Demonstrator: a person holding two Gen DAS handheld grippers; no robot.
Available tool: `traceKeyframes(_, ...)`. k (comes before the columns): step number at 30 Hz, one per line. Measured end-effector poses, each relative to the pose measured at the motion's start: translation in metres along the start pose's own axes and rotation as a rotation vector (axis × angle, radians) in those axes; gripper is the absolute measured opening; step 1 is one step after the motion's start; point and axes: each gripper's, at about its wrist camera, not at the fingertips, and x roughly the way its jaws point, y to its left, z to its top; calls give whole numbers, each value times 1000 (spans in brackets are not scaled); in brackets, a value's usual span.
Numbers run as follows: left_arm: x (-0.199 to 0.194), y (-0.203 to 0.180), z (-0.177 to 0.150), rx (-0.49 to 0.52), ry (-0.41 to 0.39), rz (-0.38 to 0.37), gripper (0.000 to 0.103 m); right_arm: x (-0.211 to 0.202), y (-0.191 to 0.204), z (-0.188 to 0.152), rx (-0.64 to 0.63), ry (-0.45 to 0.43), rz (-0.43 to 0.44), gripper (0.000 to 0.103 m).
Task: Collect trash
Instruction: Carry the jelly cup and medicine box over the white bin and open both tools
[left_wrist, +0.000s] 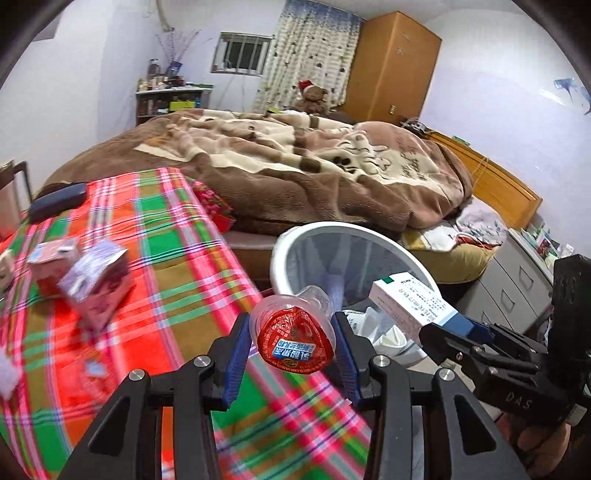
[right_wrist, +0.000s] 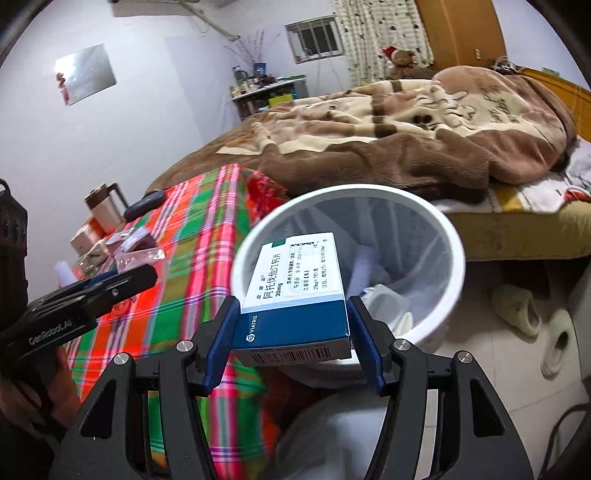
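Plaid tablecloth (left_wrist: 177, 258) (bed (left_wrist: 295, 166) behind)

The left gripper (left_wrist: 291, 343) is a black frame of angled, cut-out arms that fork forward into two jaws lined with blue ribbed pads (left_wrist: 232, 360). Round silver screws (left_wrist: 202, 361) sit at its joints. The right gripper (right_wrist: 291, 332) has the same build: black linkage, blue pads (right_wrist: 221, 336), silver screws (right_wrist: 184, 346). Seen from the side, the right gripper's black body bears raised letters "DAS", and the left's carries white lettering "GenRobot.AI". A hand (left_wrist: 546, 443) wraps each black handle from below; no sleeve can be made out.
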Motion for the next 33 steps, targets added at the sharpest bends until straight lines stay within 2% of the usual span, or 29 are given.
traceKeyframes(8,43,-22,9,29,42,-38,44,6,-21,1,41,19,-34,60)
traceKeyframes(17,76,-26,16,25,92,-68,45,16,-33,3,47,63,-60,62)
traceKeyframes(18,76,-25,16,22,92,-73,45,16,-33,3,45,61,-69,62)
traceKeyframes(20,75,-24,16,16,87,-77,57,14,-32,3,42,48,-74,62)
traceKeyframes(21,74,-22,16,10,79,-80,58,13,-32,3,41,43,-73,62)
traceKeyframes(33,34,-4,8,-34,25,-50,60,1,-20,7,16,-8,-57,63)
